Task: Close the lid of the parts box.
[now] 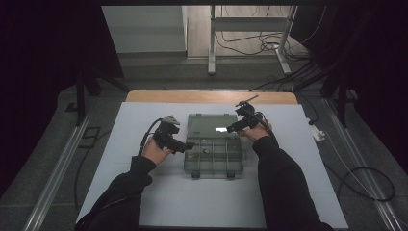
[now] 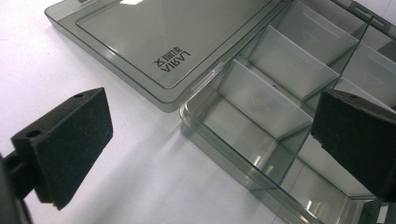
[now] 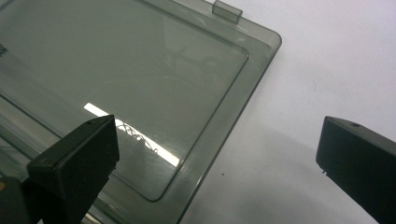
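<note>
A smoky clear compartment box lies open in the middle of the white table top. Its divided tray is nearer me and its lid lies flat beyond it. My left gripper is open at the tray's left edge. In the left gripper view its jaws straddle the tray's corner, with the lid and its printed label farther off. My right gripper is open over the lid's right side. In the right gripper view the jaws span the lid's rounded corner, holding nothing.
A latch tab sticks out of the lid's edge, and two clasps stand at the tray's front. A wooden strip borders the table's far side. Cables trail on the floor at the right, and a metal frame stands beyond.
</note>
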`<action>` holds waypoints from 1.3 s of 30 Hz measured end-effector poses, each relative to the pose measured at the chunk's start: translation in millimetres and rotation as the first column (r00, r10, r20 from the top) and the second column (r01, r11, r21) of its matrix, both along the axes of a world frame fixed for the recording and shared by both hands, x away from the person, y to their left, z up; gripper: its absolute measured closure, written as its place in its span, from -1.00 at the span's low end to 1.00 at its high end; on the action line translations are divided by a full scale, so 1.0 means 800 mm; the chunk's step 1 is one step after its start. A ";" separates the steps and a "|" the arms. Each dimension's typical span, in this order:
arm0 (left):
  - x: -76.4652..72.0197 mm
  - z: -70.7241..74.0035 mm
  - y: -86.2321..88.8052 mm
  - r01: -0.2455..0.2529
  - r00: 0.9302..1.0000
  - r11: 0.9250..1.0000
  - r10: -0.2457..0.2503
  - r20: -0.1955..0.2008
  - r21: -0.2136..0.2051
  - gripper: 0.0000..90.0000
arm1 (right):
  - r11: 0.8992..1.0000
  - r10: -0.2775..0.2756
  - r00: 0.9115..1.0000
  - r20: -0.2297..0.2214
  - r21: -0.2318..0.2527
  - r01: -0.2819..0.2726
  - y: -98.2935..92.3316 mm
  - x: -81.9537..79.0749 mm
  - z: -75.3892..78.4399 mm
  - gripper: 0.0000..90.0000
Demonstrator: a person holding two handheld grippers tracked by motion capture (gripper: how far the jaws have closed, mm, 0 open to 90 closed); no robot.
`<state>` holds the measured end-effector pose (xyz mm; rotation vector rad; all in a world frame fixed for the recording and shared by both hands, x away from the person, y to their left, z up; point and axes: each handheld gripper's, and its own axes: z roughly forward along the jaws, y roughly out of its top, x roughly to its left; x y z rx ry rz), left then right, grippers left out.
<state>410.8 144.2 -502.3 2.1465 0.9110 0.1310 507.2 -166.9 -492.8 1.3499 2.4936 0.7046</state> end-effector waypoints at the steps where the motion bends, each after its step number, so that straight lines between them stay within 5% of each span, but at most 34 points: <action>1: 0.000 0.000 0.000 0.000 1.000 1.000 0.000 0.000 0.000 -1.00 | 1.000 -0.002 1.000 0.000 -0.004 0.002 0.000 0.000 -0.001 -1.00; 10: -0.001 -0.001 -0.001 0.010 1.000 1.000 -0.010 0.002 -0.005 -1.00 | 0.999 0.006 1.000 -0.015 -0.036 -0.006 -0.001 0.001 -0.005 -0.89; 19: -0.001 0.000 -0.003 0.019 1.000 1.000 -0.019 0.005 0.002 -1.00 | 1.000 -0.028 0.999 -0.043 -0.009 0.028 -0.001 0.000 0.004 -0.01; 31: -0.002 0.000 -0.006 0.027 1.000 0.999 -0.027 -0.002 0.020 -1.00 | 0.995 -0.096 0.992 -0.076 -0.003 0.096 -0.002 0.006 0.005 0.52; 34: -0.001 0.000 -0.007 0.027 1.000 0.999 -0.027 -0.004 0.029 -1.00 | 0.990 -0.138 0.986 -0.094 0.005 0.139 -0.002 0.009 0.006 0.65; 39: 0.000 0.000 -0.008 0.005 1.000 0.998 -0.005 -0.002 0.060 -1.00 | 0.972 -0.231 0.963 -0.138 0.021 0.236 0.002 0.012 0.006 0.80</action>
